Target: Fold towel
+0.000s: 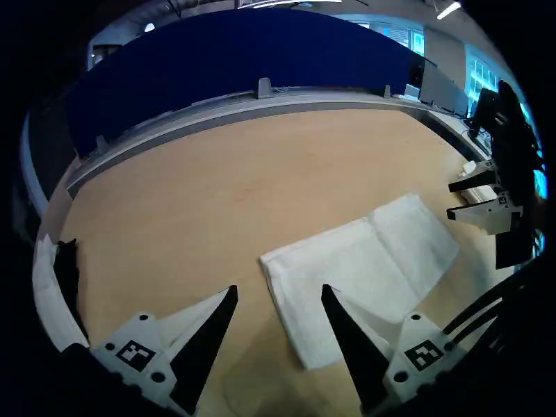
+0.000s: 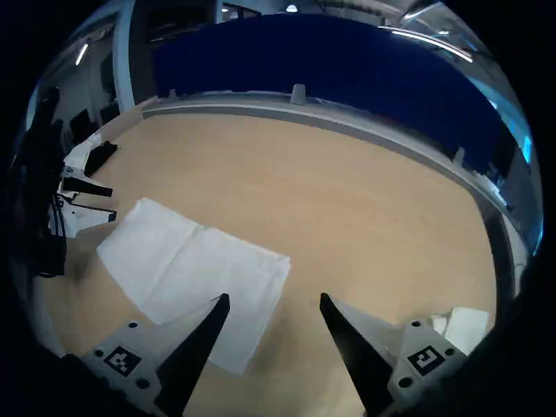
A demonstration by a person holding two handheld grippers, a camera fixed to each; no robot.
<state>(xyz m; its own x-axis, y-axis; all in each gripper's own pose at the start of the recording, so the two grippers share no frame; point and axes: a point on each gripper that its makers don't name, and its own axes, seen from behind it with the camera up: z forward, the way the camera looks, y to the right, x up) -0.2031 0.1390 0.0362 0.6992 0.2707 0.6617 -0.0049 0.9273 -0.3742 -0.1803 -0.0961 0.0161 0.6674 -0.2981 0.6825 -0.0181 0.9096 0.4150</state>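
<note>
One towel (image 1: pixel 361 271) lies on the table (image 1: pixel 243 181); left claw (image 1: pixel 279 288) and right claw (image 2: pixel 273 297) gape.

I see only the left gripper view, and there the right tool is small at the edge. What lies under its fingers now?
Observer: In the right gripper view the right tool is open, and the finger at that view's left shows over the near edge of the towel.
Operator: And the other finger?
Observer: That finger is over bare table, beside the towel.
Operator: Where is the nearest towel corner?
Observer: Just ahead of the gap between the two fingers, lying flat.
</note>
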